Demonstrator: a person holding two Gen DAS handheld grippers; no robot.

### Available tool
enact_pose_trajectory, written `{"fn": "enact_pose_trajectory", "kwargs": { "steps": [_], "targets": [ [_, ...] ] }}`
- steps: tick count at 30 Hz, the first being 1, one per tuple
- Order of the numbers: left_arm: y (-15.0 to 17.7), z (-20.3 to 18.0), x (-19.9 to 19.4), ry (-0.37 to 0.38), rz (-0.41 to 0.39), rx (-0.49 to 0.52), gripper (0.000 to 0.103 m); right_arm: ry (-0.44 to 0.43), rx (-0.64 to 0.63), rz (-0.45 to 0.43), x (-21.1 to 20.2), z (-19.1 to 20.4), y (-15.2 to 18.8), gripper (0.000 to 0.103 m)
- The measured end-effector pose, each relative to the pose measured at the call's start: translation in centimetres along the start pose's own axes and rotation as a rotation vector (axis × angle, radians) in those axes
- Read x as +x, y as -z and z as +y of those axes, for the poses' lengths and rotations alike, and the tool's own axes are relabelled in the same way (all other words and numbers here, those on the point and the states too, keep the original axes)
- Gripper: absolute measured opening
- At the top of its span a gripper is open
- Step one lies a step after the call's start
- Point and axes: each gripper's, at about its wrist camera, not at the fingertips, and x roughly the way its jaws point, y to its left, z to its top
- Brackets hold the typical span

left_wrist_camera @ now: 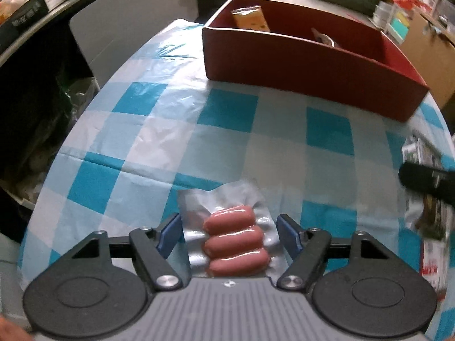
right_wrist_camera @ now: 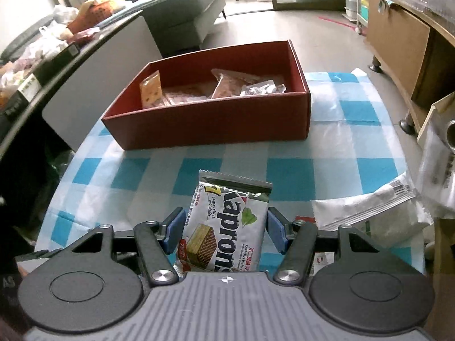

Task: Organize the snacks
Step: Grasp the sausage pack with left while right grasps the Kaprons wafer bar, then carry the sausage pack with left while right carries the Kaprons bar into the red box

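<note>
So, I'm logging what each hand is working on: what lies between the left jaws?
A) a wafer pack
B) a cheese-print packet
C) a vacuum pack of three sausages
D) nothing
C: the left wrist view shows the sausage pack lying between the left gripper's open jaws.

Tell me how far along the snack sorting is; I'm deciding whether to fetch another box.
Several packets already lie in the red box. In hand: left gripper straddles the sausage pack, right gripper the Kaprons wafers, jaws open. Left over: the white packet beside the wafers.
</note>
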Motion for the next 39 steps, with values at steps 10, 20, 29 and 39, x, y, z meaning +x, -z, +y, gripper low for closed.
{"fn": "enact_pose_trajectory", "kwargs": {
  "steps": [10,20,29,39],
  "targets": [
    [-0.1,0.3,-2.4,-0.01,-0.046,0.04,0.064,-0.021,0.034,-0.037,-1.4,-0.8,0.0,0.068],
    [-3.7,-0.1,-4.5,0.037,-0.183,0.044,0.064,0.006,0.059,-0.063,-1.1,-0.7,-0.9,0.068],
    [-8.1,0.4,-3.9,0.094,-0.226,0.015,0.064,-0.004,0.127,-0.173,-1.5,-0.2,-4.2,0.068],
    [-13.7,0.4,-2.3,0.108,-0.275,-0.016,0.064,0.018,0.147,-0.211,0.8,0.1,-7.6,0.068]
  ]
}}
